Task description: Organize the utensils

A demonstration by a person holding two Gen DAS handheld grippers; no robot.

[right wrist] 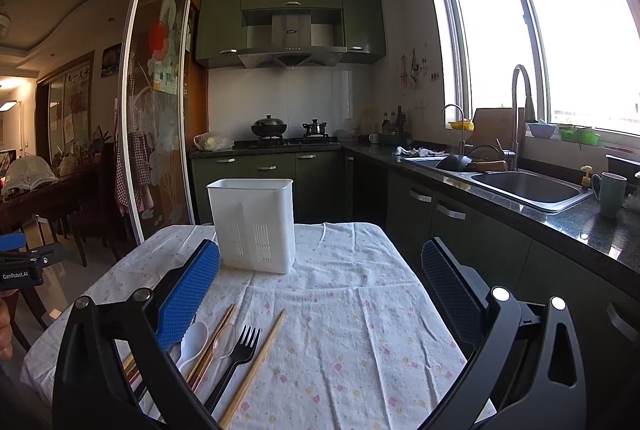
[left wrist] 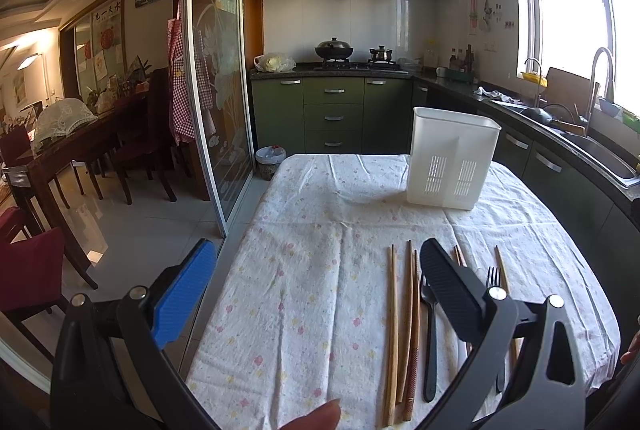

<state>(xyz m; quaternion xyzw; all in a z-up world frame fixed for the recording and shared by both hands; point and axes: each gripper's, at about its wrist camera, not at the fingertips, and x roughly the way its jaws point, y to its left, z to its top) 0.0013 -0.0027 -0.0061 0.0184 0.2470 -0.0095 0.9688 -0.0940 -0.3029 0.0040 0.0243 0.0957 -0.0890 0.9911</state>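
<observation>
Chopsticks (left wrist: 393,334), black fork (right wrist: 236,358) flat, white caddy (right wrist: 253,226) upright

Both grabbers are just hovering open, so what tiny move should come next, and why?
Probably lower the right gripper onto the black fork. Both grippers are open and empty, the white caddy looks empty, and the utensils lie loose on the tablecloth.

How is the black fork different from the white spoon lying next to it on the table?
The black fork is dark and opaque with pointed tines; the white spoon is pale with a rounded bowl. The fork lies in plain sight, while the spoon is partly hidden behind the right tool's blue pad. Both look like plastic, lie flat on the flowered cloth among chopsticks, and sit outside the white holder.
</observation>
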